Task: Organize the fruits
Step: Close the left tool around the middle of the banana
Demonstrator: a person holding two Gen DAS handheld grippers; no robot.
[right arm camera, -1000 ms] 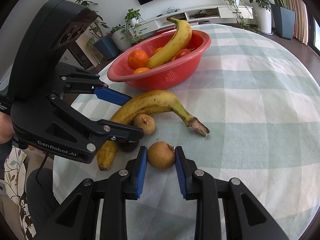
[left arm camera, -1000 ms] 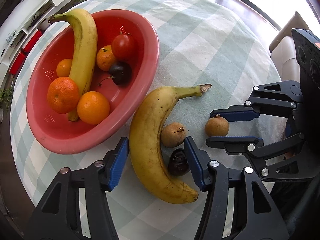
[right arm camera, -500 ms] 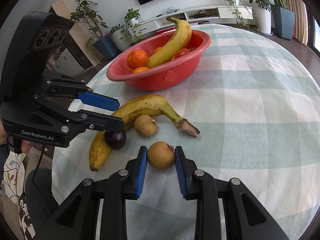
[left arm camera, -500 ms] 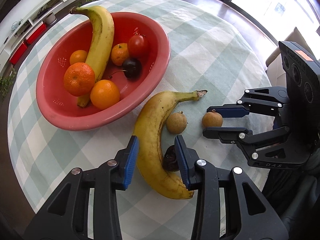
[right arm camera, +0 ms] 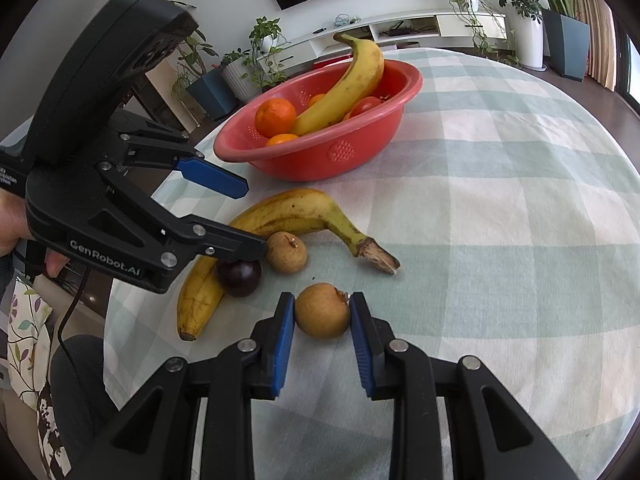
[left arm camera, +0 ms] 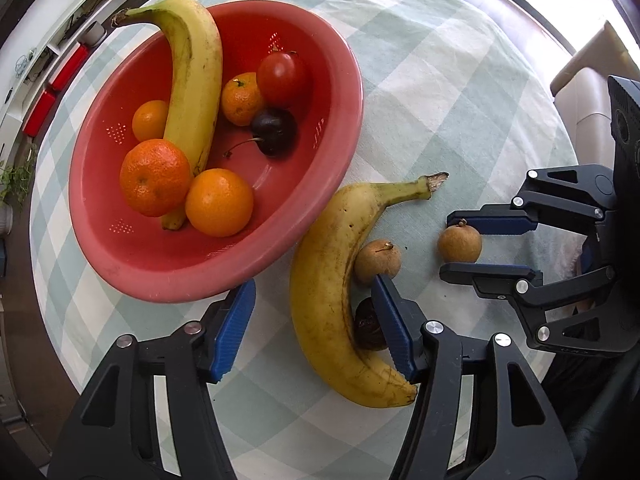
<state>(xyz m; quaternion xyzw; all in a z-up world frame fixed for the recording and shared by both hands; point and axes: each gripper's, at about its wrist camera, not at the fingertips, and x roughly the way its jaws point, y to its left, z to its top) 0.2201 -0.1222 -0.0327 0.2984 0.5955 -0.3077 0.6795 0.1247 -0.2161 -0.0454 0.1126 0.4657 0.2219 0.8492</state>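
The left gripper has reopened wide after narrowing on the loose banana half a second ago; it now straddles that banana and the dark cherry, holding nothing. The right gripper remains closed on a longan resting on the surface. No fruit has yet moved toward the red bowl.

Red bowl, yellow banana (brown-speckled), green-white checked tablecloth.
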